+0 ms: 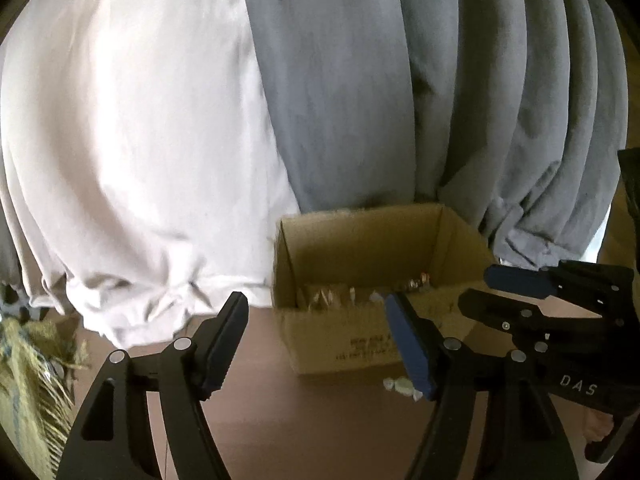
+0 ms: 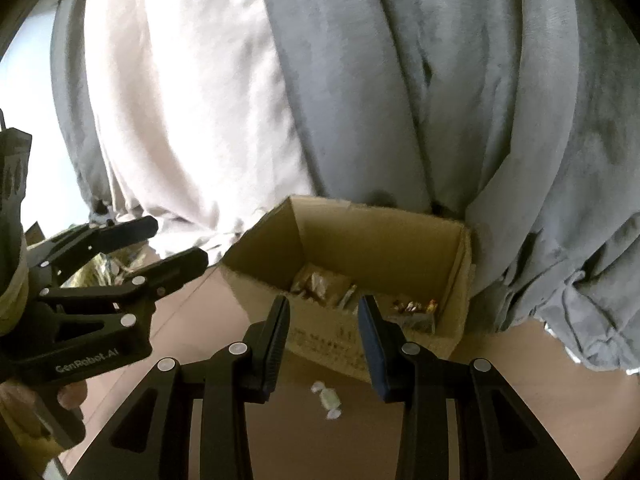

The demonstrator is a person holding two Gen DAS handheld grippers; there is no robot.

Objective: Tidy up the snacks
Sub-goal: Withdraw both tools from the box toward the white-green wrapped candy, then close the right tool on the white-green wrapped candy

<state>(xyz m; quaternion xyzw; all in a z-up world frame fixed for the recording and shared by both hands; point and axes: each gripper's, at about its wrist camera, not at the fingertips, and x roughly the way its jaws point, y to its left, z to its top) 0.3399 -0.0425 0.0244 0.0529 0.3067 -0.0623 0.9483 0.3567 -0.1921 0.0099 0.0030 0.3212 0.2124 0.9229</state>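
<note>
An open cardboard box (image 1: 352, 344) stands on the brown surface against the curtains; it also shows in the right wrist view (image 2: 328, 340). Several wrapped snacks (image 2: 320, 284) lie inside it. A white wrapped candy (image 2: 328, 398) lies on the surface in front of the box, also seen in the left wrist view (image 1: 400, 386). My left gripper (image 1: 316, 320) is open and empty, just before the box. My right gripper (image 2: 324, 320) is open and empty, above the candy. Each gripper shows in the other's view, the right one (image 1: 476, 284) and the left one (image 2: 180, 240).
A white curtain (image 1: 132, 140) and grey curtains (image 1: 460, 100) hang behind the box. A yellowish fringed cloth (image 1: 28, 380) lies at the far left. The brown surface (image 2: 500, 360) extends to the right of the box.
</note>
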